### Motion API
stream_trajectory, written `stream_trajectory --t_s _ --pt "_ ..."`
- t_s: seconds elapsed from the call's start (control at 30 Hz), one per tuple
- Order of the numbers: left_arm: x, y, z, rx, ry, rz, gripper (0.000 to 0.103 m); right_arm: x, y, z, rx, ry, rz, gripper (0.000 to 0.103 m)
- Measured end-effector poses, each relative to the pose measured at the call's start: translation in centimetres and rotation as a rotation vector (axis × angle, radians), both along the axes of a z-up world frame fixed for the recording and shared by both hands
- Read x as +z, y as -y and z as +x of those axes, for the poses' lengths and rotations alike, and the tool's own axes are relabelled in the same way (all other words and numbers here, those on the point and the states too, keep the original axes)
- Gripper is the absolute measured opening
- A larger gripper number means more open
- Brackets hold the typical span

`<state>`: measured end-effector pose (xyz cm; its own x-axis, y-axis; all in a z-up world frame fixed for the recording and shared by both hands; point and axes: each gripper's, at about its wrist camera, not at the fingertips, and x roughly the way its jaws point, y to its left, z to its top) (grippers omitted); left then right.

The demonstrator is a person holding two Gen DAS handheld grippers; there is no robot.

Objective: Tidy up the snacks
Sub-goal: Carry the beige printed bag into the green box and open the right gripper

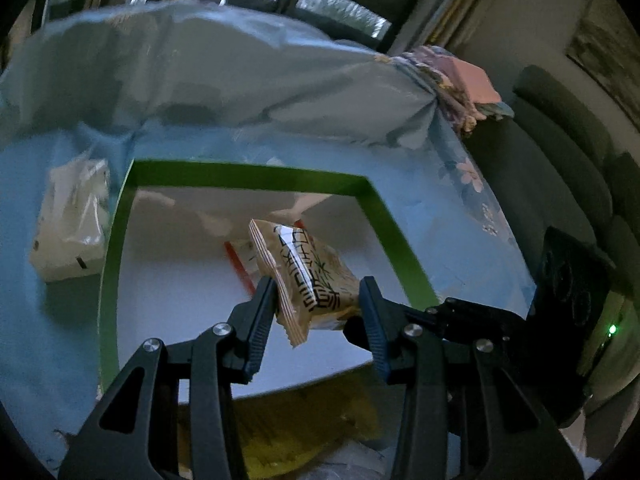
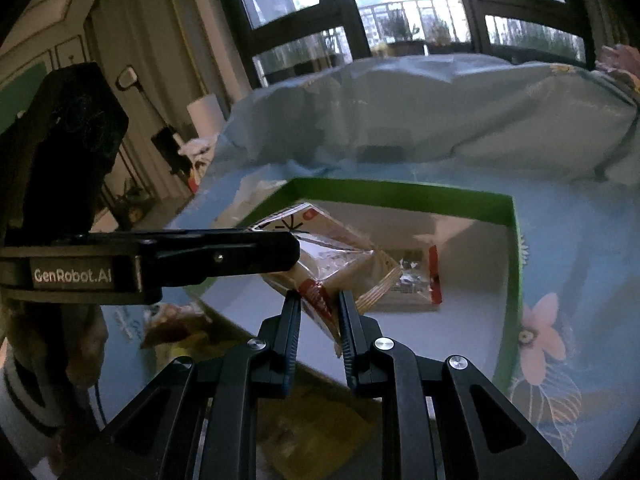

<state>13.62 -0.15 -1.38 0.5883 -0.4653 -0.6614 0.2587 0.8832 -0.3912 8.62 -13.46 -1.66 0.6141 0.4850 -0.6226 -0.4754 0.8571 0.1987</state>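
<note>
A tan snack packet [image 1: 308, 280] with black print hangs over the green-rimmed white box [image 1: 248, 178]. In the left wrist view my left gripper [image 1: 318, 300] has its jaws wide around the packet; contact is unclear. In the right wrist view my right gripper [image 2: 319, 304] is shut on the packet's red-printed end [image 2: 316, 298], holding the packet [image 2: 340, 258] above the box [image 2: 400, 192]. The left gripper's finger [image 2: 224, 254] reaches in from the left onto the packet. A second packet [image 2: 416, 284] with a red end lies on the box floor.
A white tissue pack [image 1: 72, 224] lies left of the box on the blue floral cloth [image 2: 560, 240]. Yellow and other snack bags [image 1: 296, 432] lie in front of the box. A bundled blue quilt [image 1: 224, 68] is behind it, a grey sofa [image 1: 568, 152] to the right.
</note>
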Motion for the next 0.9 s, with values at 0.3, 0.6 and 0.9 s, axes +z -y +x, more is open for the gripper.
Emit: stream_trajectory --t_s 0.3,0.6,0.9 --pt "-2.4 -0.5 2.0 0.037 -0.091 0.011 0.045 -2.4 -1.2 2.4 -0.017 -0.060 -0.069 0.021" --pt "-2.5 -0.8 1.8 0.067 -0.080 0.060 0.059 -2.2 -1.0 2.6 -0.060 -0.056 -0.092 0.021" --pt "-1.1 -0.6 0.7 0.080 -0.028 0.101 0.081 -0.3 -0.2 1.3 -0.095 -0.023 -0.063 0.036"
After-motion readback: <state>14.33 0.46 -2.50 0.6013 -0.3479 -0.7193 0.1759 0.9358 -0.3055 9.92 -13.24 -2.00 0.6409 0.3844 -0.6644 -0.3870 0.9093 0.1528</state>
